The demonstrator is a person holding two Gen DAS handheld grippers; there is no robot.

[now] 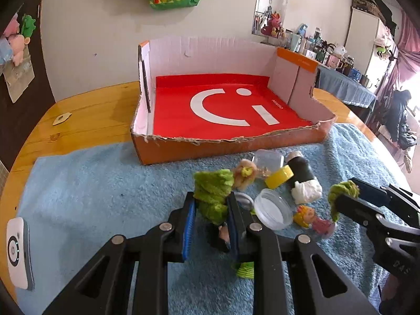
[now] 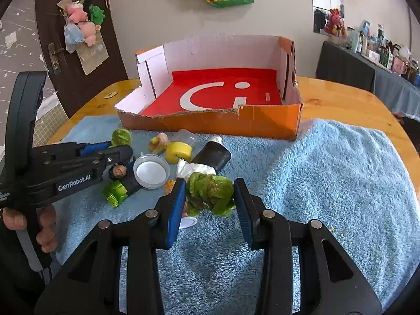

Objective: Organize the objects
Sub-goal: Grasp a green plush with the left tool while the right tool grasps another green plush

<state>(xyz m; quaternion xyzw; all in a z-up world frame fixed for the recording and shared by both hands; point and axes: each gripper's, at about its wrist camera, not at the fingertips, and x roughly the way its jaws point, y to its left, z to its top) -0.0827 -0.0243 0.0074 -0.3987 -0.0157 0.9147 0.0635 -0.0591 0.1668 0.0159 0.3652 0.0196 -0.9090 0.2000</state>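
The orange cardboard box with its red floor stands empty at the far edge of the blue towel on the desk, and it serves as the landmark: everything to be sorted lies in a cluster just in front of its near wall. The left tool is pressed together on a fuzzy green toy, whose long axis runs upright between the blue pads, its top rising above the fingertips. The right tool is pinching a second green fuzzy toy, a rounder clump sitting crosswise between its pads; the pads seem to press its sides, though the far one is hard to read. From both tools the box lies straight ahead and beyond the clutter: a yellow lid, a clear round lid, a black bottle lying on its side, and a small doll. The left tool appears slightly nearer the box's low front wall, so its toy likely goes over that torn edge first, needing a lift clear of the rim.
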